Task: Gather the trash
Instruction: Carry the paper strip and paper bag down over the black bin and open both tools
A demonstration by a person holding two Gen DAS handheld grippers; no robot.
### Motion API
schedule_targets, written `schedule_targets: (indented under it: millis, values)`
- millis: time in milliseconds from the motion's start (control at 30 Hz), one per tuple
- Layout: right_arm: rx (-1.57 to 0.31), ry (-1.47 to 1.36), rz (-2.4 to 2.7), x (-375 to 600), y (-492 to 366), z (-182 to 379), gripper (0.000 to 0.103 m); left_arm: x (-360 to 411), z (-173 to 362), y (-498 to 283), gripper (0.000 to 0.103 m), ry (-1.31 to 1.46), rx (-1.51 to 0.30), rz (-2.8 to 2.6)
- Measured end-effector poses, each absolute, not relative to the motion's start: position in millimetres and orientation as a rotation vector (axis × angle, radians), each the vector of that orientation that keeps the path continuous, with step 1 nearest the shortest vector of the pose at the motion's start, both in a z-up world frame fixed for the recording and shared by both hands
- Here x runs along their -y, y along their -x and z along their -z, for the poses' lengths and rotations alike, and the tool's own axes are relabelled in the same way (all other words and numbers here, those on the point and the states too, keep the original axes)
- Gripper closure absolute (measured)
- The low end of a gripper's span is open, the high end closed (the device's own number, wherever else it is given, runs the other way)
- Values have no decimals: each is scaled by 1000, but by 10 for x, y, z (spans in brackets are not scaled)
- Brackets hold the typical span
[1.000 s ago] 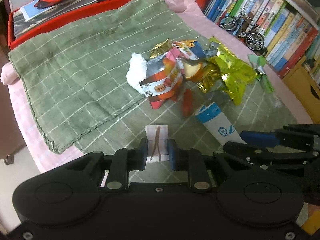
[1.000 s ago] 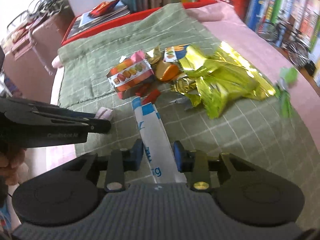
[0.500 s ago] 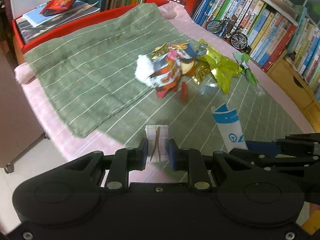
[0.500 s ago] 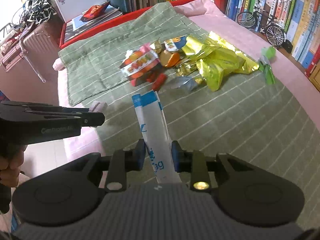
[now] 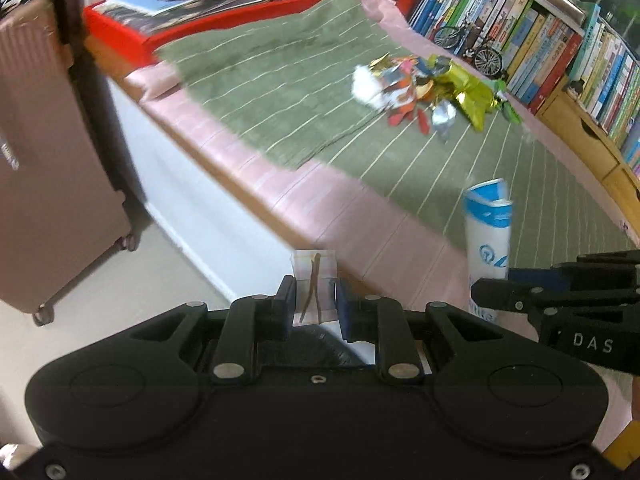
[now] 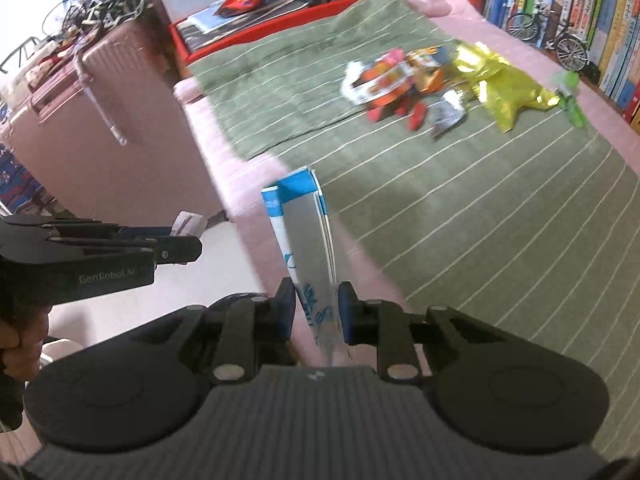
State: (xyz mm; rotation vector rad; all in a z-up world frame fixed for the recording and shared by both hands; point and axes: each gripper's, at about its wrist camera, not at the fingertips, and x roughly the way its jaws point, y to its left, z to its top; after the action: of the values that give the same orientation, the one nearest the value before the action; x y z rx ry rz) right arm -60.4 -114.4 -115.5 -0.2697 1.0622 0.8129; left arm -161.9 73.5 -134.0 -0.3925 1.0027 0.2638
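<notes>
My left gripper (image 5: 313, 304) is shut on a small clear wrapper (image 5: 314, 278) with a brown streak, held over the bed's edge and the floor. In the right wrist view the left gripper (image 6: 188, 236) shows at the left with that wrapper (image 6: 189, 224) sticking out. My right gripper (image 6: 318, 312) grips a flattened white-and-blue packet (image 6: 306, 236) that stands up between its pads, and its jaws are closing further. That packet (image 5: 489, 232) also shows at the right of the left wrist view. A pile of colourful wrappers (image 6: 404, 80) and a yellow foil bag (image 6: 504, 84) lies far back on the green blanket (image 6: 460, 200).
A pink suitcase (image 5: 48, 152) stands on the floor at the left of the bed. A red box (image 5: 120, 28) with books sits at the bed's head. Bookshelves (image 5: 560, 44) and a model bicycle (image 5: 468, 44) line the right side. A hand (image 6: 20, 340) holds the left gripper.
Both grippers have pulled back from the wrapper pile toward the bed's edge, each carrying its piece. The pile looks smaller and farther, and floor and suitcase have come into view.
</notes>
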Motion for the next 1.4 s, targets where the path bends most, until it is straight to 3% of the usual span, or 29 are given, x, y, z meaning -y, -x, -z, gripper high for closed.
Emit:
schedule_targets:
  millis: [433, 833, 900, 967, 1000, 1033, 1200, 1400]
  values:
    - [-1117, 219, -816, 878, 1354, 1355, 78, -954, 1638, 2481, 83, 413, -1069, -250]
    - [-1212, 195, -743, 844, 1536, 1834, 78, -891, 1988, 2496, 83, 396, -1107, -201]
    - [-1222, 188, -725, 858, 1537, 1888, 64, -873, 2022, 2465, 82, 391, -1112, -192]
    - [-1227, 182, -707, 878, 1539, 1919, 43, -866, 2045, 2433, 72, 390, -1116, -198]
    - [-1229, 172, -707, 893, 1541, 1926, 40, -871, 2054, 2423, 58, 394, -1119, -202]
    - [-1230, 166, -706, 898, 1540, 1929, 39, -875, 2056, 2419, 51, 399, -1116, -211]
    - [-1230, 169, -716, 928, 1512, 1941, 30, -894, 2038, 2422, 40, 417, -1091, -239]
    - [-1218, 152, -713, 959, 1442, 1911, 28, -911, 1983, 2427, 32, 423, -1082, -260]
